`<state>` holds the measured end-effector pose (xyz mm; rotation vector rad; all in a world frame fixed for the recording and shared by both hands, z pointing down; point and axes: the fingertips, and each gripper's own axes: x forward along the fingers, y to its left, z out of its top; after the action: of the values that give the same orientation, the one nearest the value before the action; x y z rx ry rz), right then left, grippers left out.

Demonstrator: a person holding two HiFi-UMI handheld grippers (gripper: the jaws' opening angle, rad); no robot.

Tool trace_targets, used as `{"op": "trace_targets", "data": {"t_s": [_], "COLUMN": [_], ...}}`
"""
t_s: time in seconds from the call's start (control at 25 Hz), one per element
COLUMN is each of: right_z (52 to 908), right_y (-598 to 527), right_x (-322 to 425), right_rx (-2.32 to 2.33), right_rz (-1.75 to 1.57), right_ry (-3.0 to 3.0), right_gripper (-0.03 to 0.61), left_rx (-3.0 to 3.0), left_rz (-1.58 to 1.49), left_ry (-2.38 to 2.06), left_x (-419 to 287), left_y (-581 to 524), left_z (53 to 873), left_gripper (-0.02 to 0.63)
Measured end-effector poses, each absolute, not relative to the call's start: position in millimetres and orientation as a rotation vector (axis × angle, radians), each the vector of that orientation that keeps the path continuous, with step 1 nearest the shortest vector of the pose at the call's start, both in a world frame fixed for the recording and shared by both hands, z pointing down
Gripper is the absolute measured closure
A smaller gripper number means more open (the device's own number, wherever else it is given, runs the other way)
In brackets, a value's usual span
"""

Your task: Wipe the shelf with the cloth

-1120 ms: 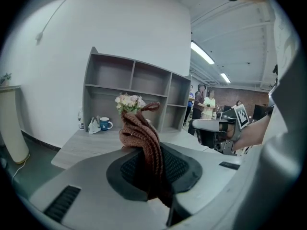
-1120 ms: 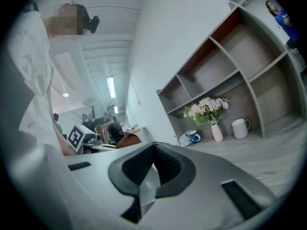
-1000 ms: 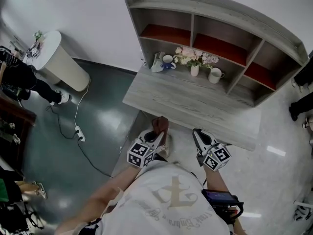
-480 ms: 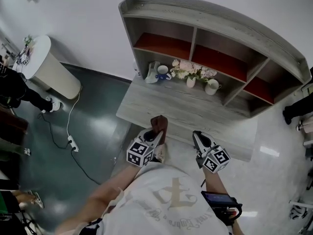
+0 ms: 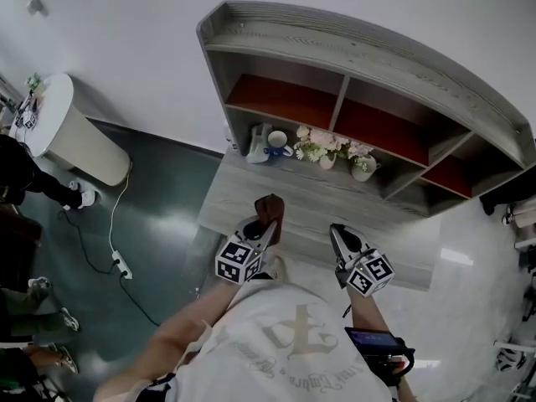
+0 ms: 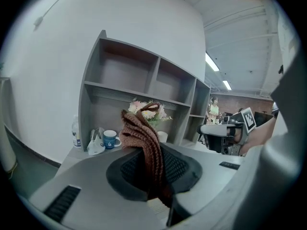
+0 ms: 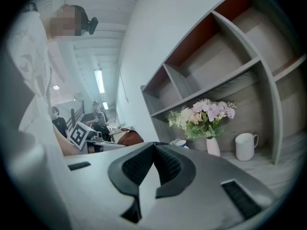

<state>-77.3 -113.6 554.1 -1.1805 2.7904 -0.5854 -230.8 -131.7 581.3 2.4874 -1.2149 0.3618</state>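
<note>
The grey wooden shelf unit [image 5: 368,65] with red back panels stands against the wall, and its lower desk surface [image 5: 251,195] reaches toward me. My left gripper [image 5: 261,227] is shut on a brown knitted cloth [image 5: 270,209], held over the desk's front edge. In the left gripper view the cloth [image 6: 144,140] rises from between the jaws of that gripper [image 6: 154,152], in front of the shelf [image 6: 120,75]. My right gripper [image 5: 338,238] hovers at the desk's front edge, shut and empty. In the right gripper view its tips [image 7: 154,145] meet, facing the shelf [image 7: 225,66].
On the desk's back stand a blue mug [image 5: 277,141], a white bottle and bag [image 5: 258,145], a vase of flowers [image 5: 325,150] and a white mug [image 5: 363,171]. A white cylindrical stand [image 5: 71,132] and a power strip with cable [image 5: 122,265] are on the floor at left. People stand nearby.
The shelf has drawn nearer and lower in the head view. Both grippers have advanced from short of the desk to its front edge, the left still gripping the cloth.
</note>
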Motion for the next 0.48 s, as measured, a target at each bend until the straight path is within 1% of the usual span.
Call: {"op": "trace_targets", "data": {"t_s": [0.48], "right_z": [541.6], "right_y": [-174.8], "right_x": [-103.0], "right_rx": [-1.26], "right_rz": [-0.54], "right_ry": [2.783], "right_gripper": [0.574], "left_rx": [2.539], "left_rz": [0.299], "left_ry": [-1.268], "left_x": [-272.0], "left_y": [-221.9], "left_z": [540.5], "left_gripper": [0.546]}}
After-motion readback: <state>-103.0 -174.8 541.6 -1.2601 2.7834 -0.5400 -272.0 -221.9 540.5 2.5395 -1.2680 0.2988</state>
